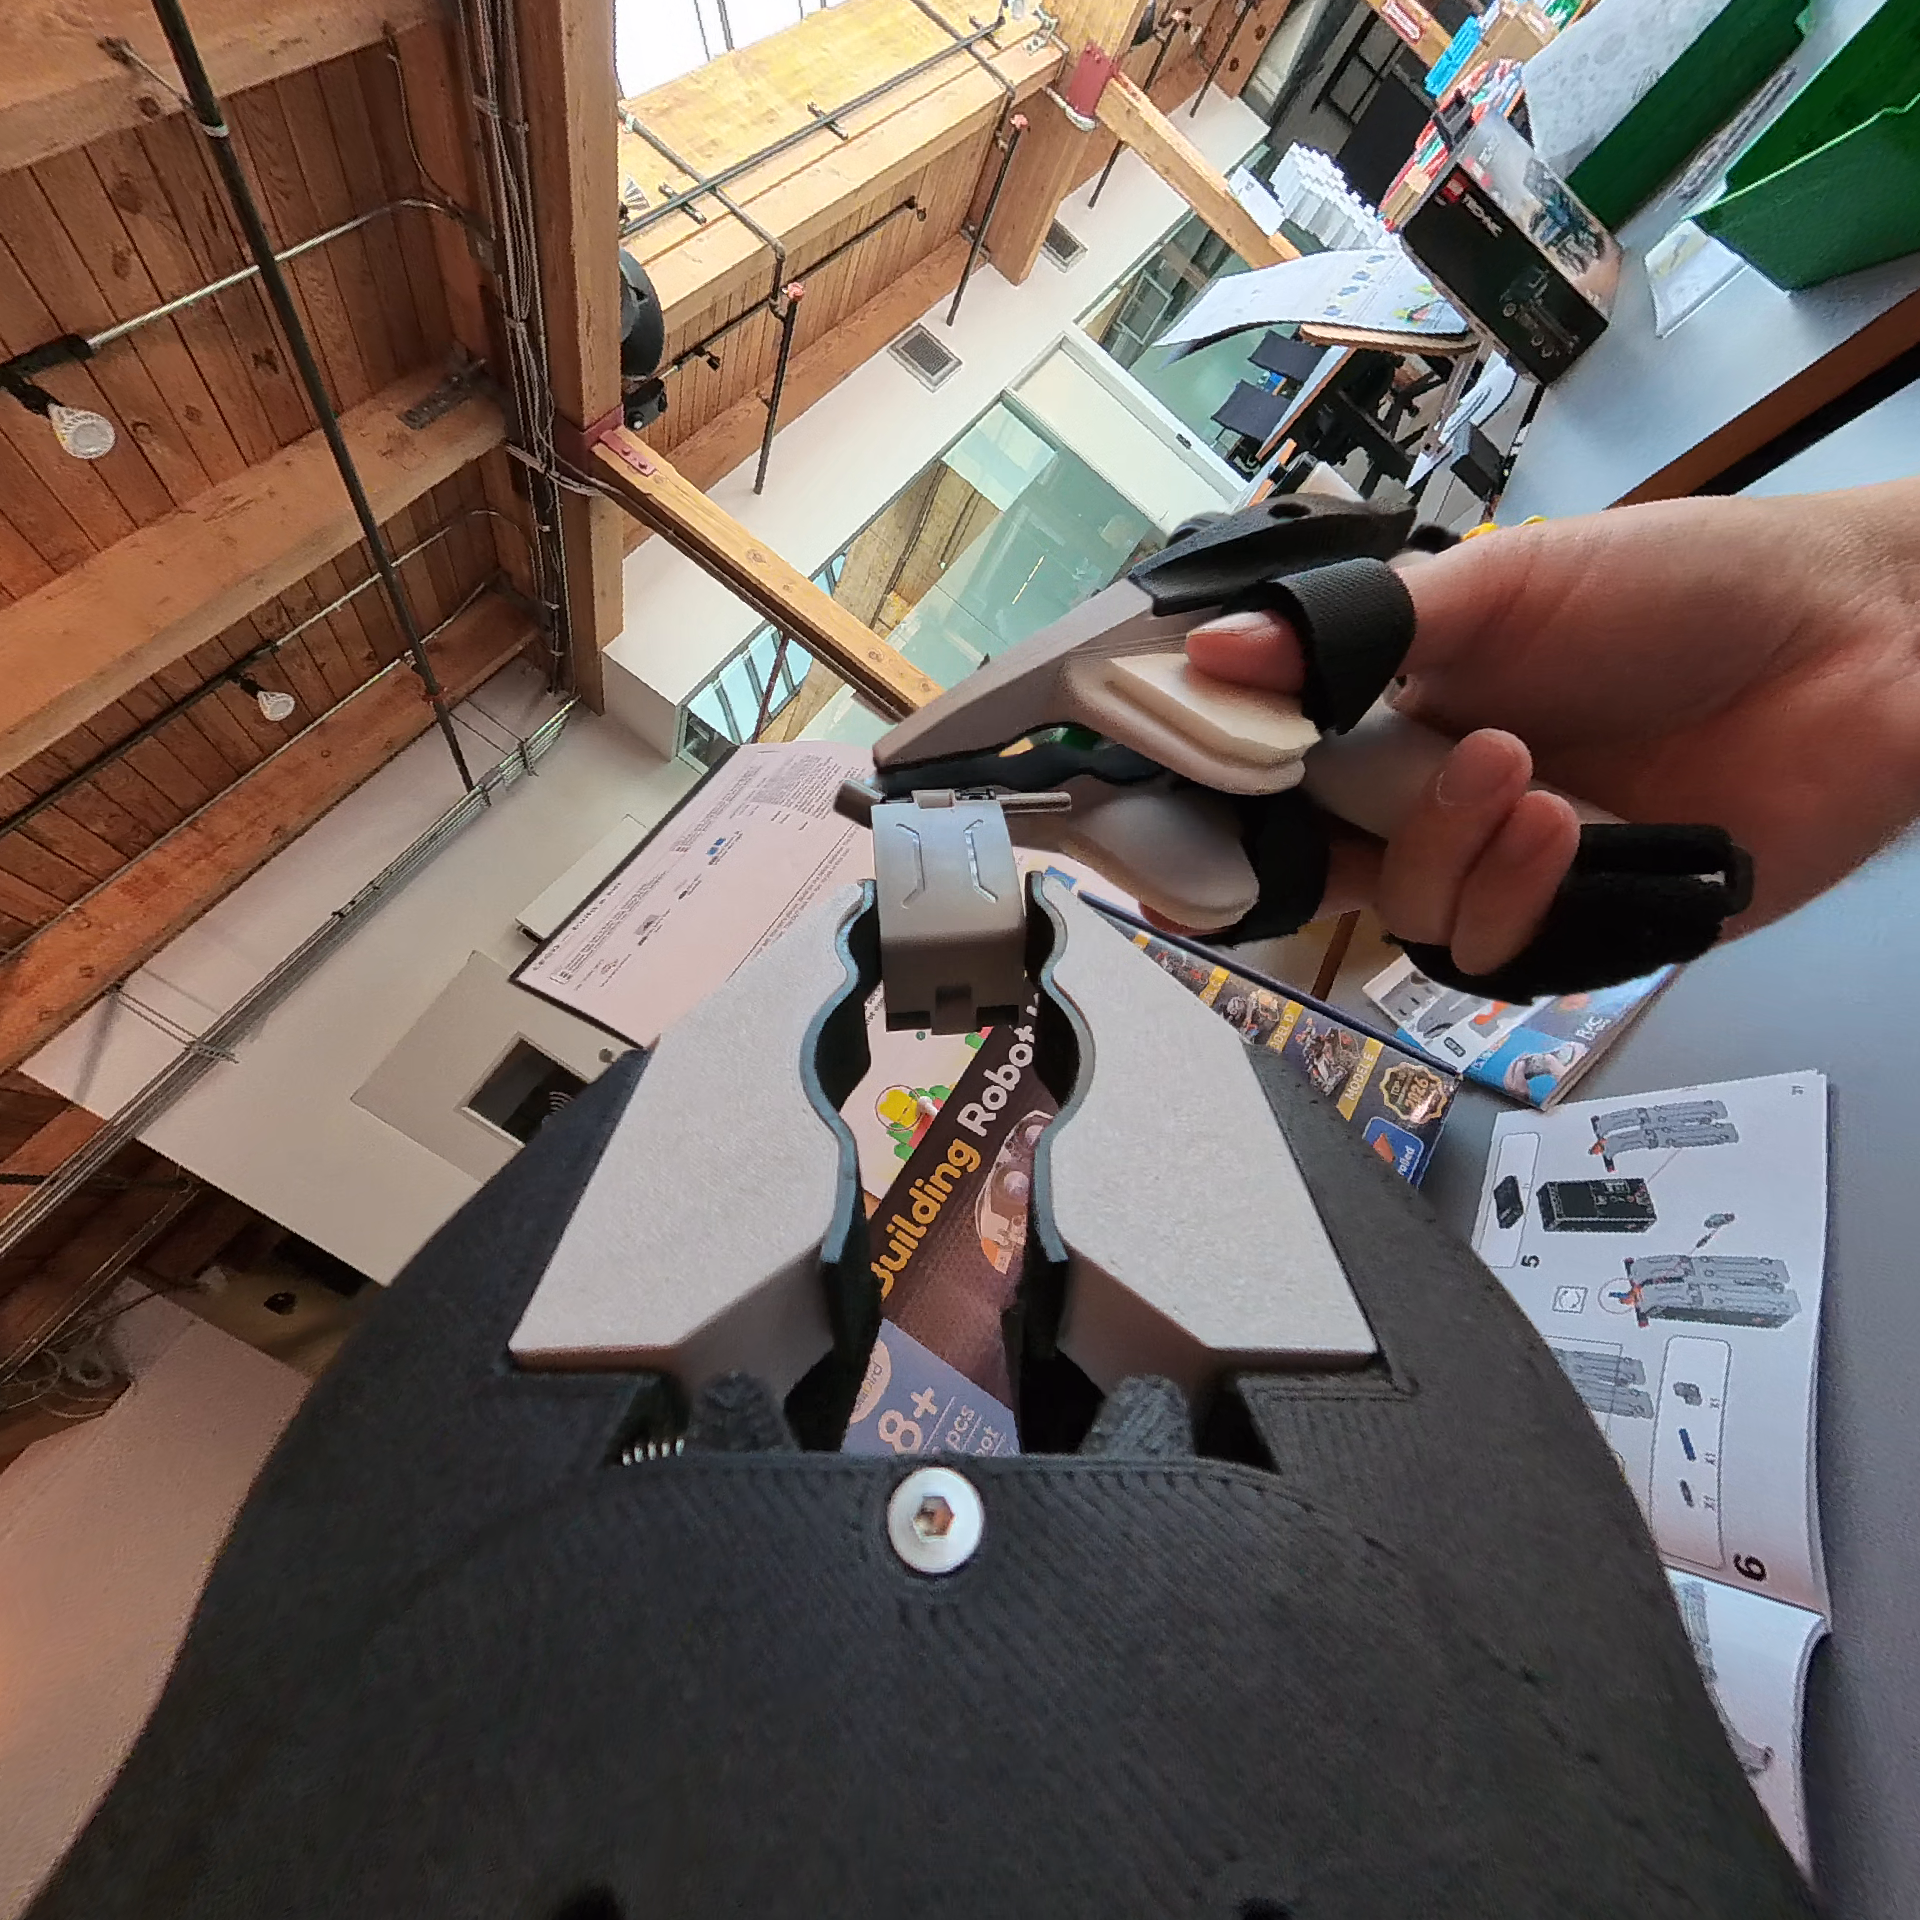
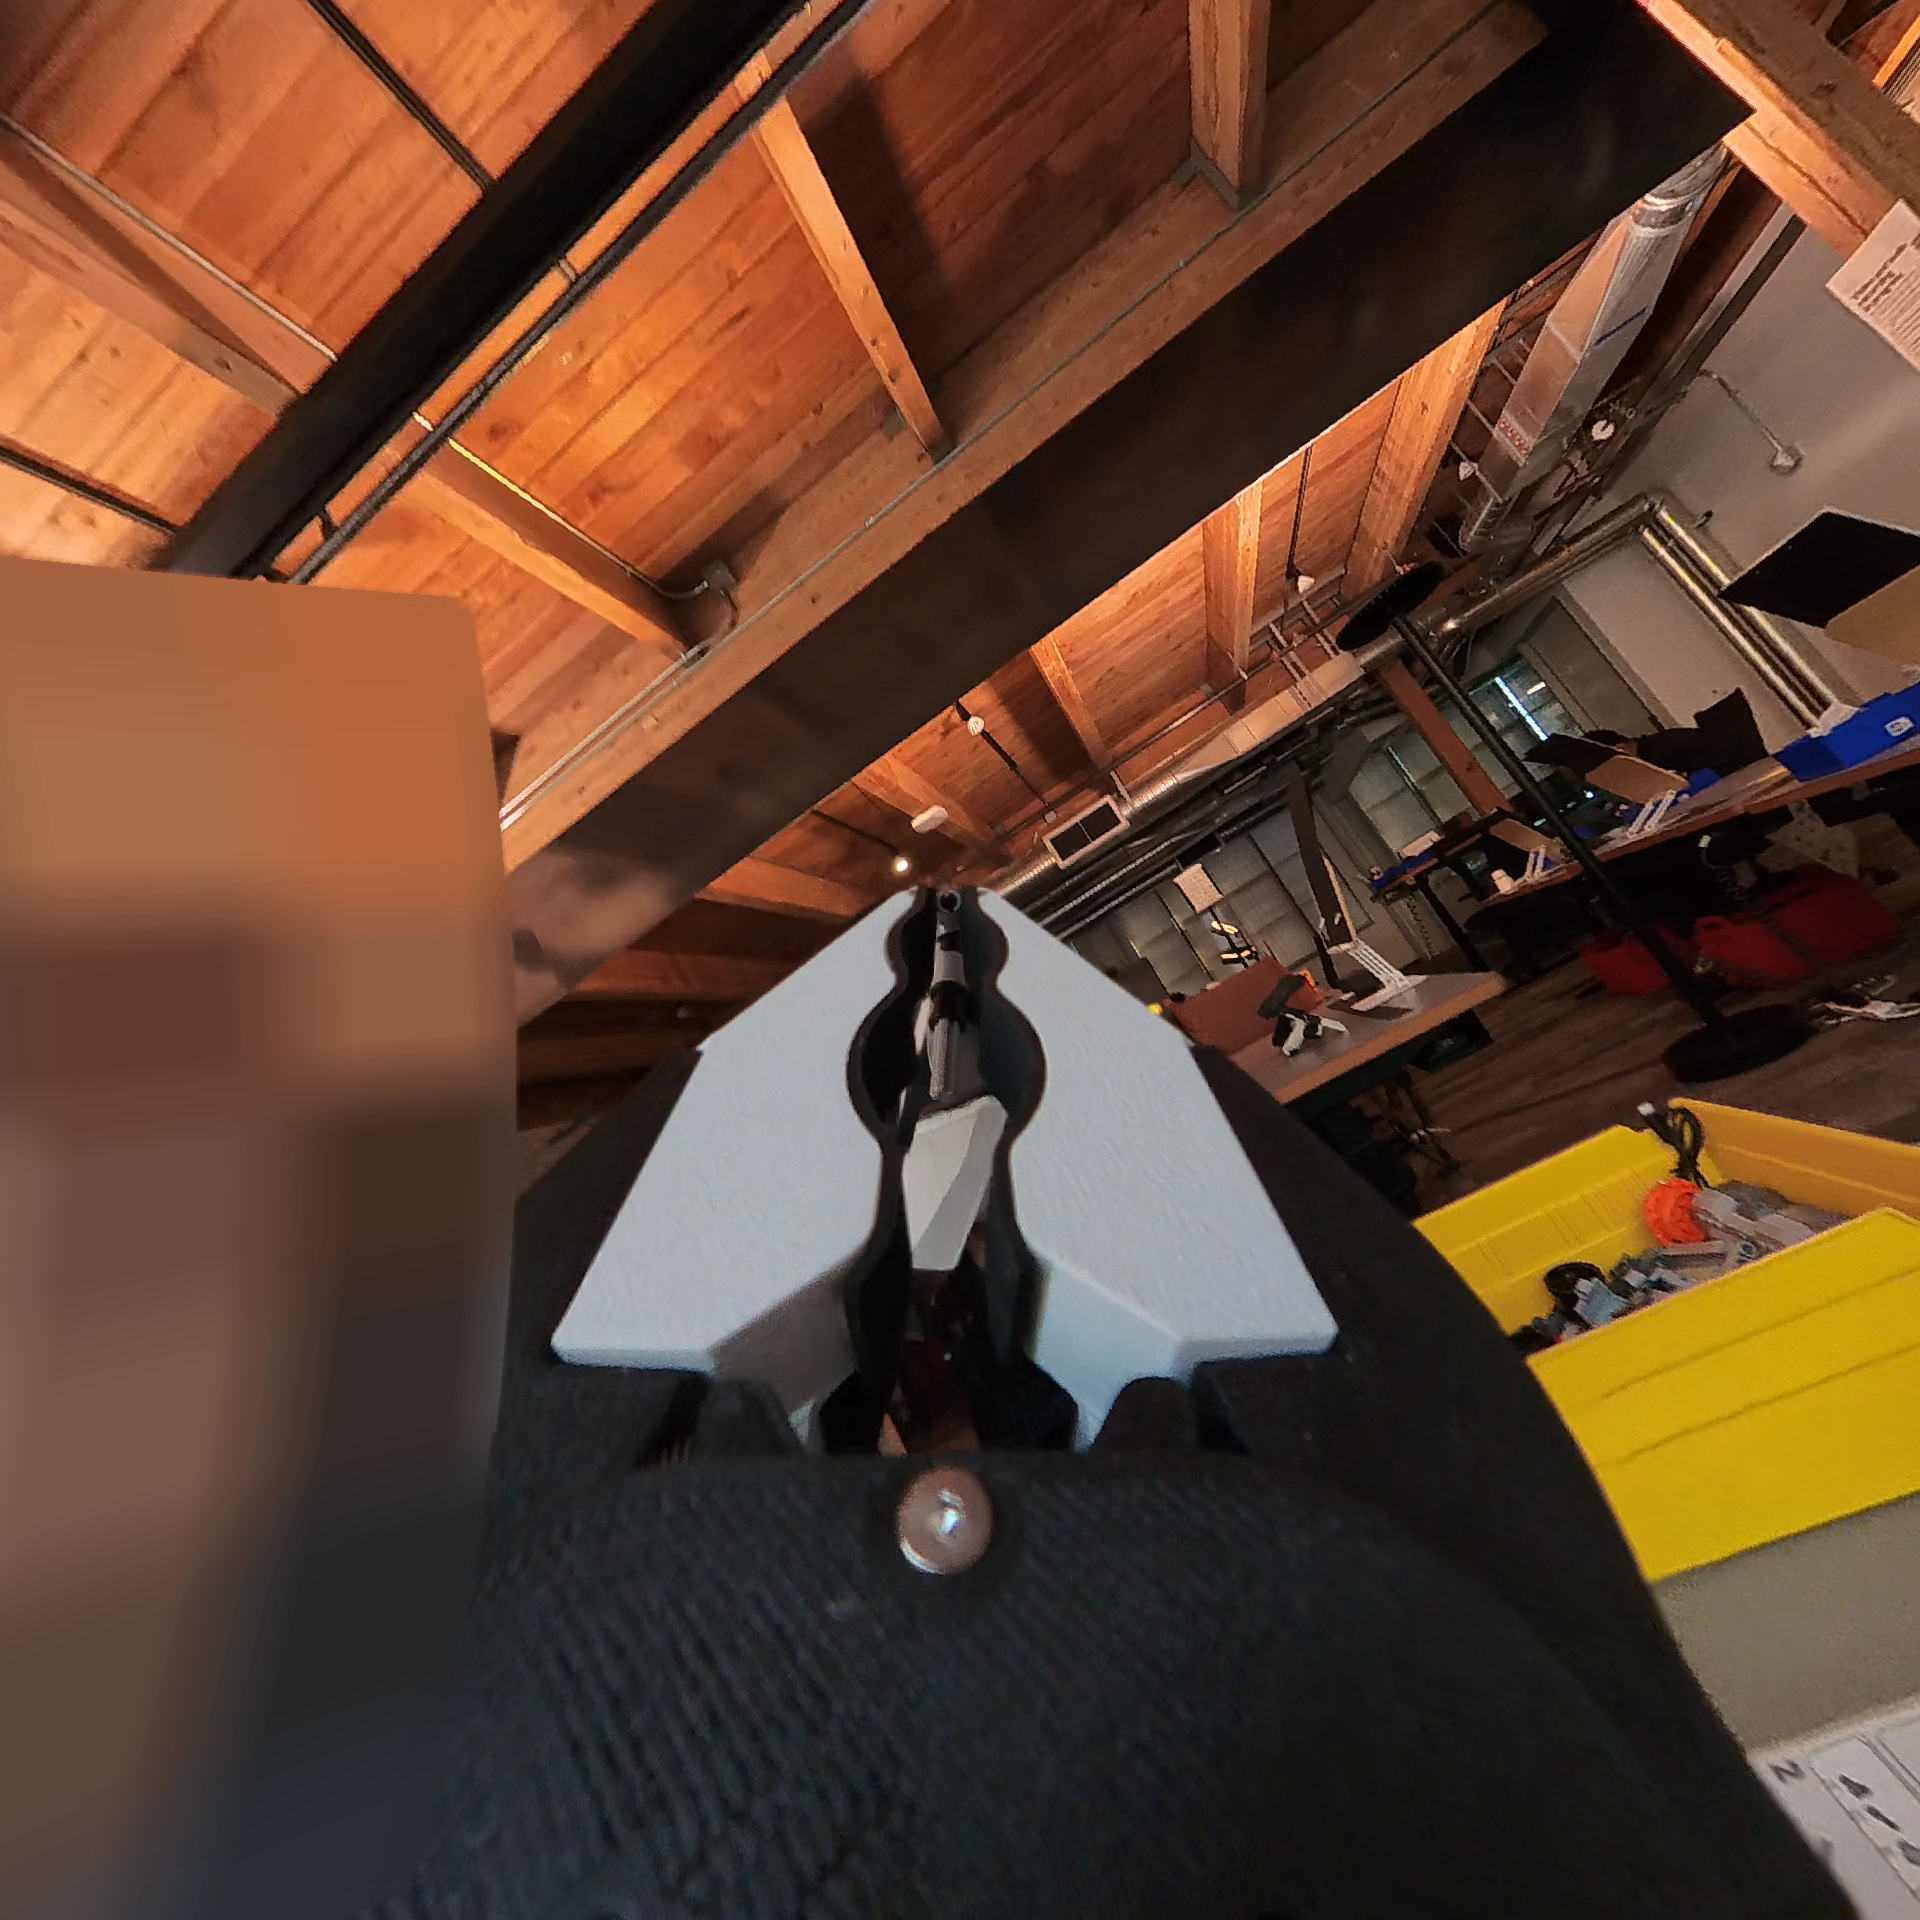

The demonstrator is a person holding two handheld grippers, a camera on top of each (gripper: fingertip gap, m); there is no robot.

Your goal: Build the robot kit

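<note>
In the left wrist view my left gripper (image 1: 948,889) is shut on a grey building-block part (image 1: 940,935), held upright in the air between the fingertips. My right gripper (image 1: 883,771), held by a hand with black straps, comes in from the right, its tips just above the top of the part. A thin grey pin (image 1: 1034,800) lies across the part's top under the right gripper. In the right wrist view my right gripper (image 2: 945,896) is shut on a thin grey and black rod-like piece (image 2: 948,1003), seen against the wooden ceiling.
An open instruction booklet (image 1: 1662,1299) and a dark toy-set box (image 1: 1299,1049) lie on the grey table (image 1: 1870,1060). A black box (image 1: 1507,270) and green bins (image 1: 1829,156) stand farther back. A yellow bin (image 2: 1714,1382) with loose parts is at the right. My two grippers' fingertips are within a few centimetres of each other.
</note>
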